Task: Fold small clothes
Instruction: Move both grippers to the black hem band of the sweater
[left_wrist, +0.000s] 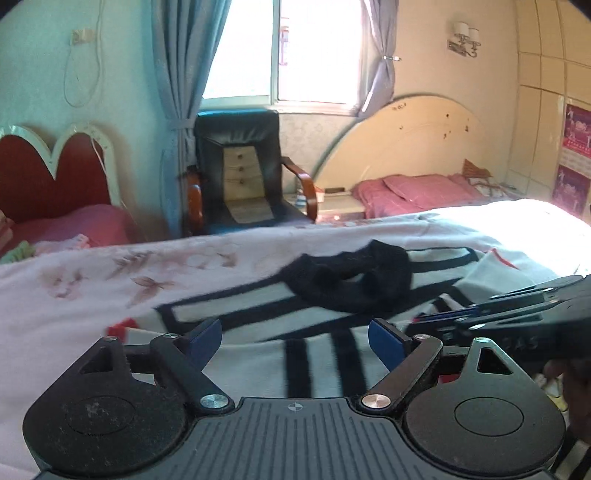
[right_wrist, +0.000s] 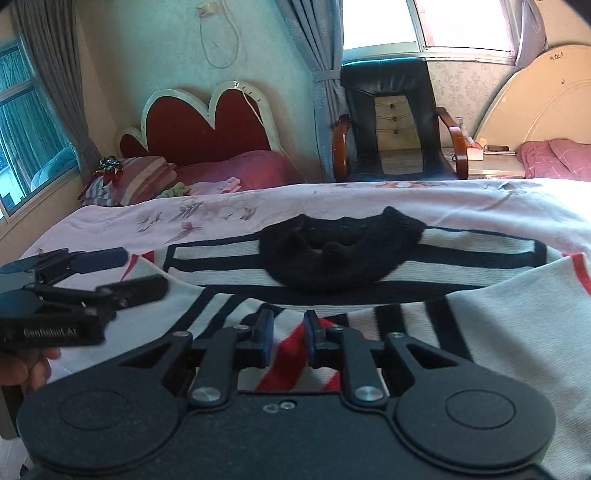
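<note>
A white knit sweater (left_wrist: 258, 317) (right_wrist: 480, 332) with black stripes, red trim and a black collar (left_wrist: 354, 280) (right_wrist: 332, 251) lies spread on the bed. In the right wrist view one side is folded inward over the body. My left gripper (left_wrist: 293, 328) (right_wrist: 144, 271) hovers over the sweater's left part, open wide, nothing between its blue pads. My right gripper (right_wrist: 288, 325) (left_wrist: 421, 323) is over the lower middle of the sweater. Its jaws stand a narrow gap apart; striped fabric shows through the gap, and no cloth is seen pinched.
A pink floral sheet (left_wrist: 92, 295) (right_wrist: 110, 221) covers the bed. Behind it stand a black armchair (left_wrist: 240, 173) (right_wrist: 395, 122), a red heart-shaped headboard (left_wrist: 48, 173) with pillows, and a second bed with pink bedding (left_wrist: 406, 192). A person's hand (right_wrist: 29, 365) holds the left gripper.
</note>
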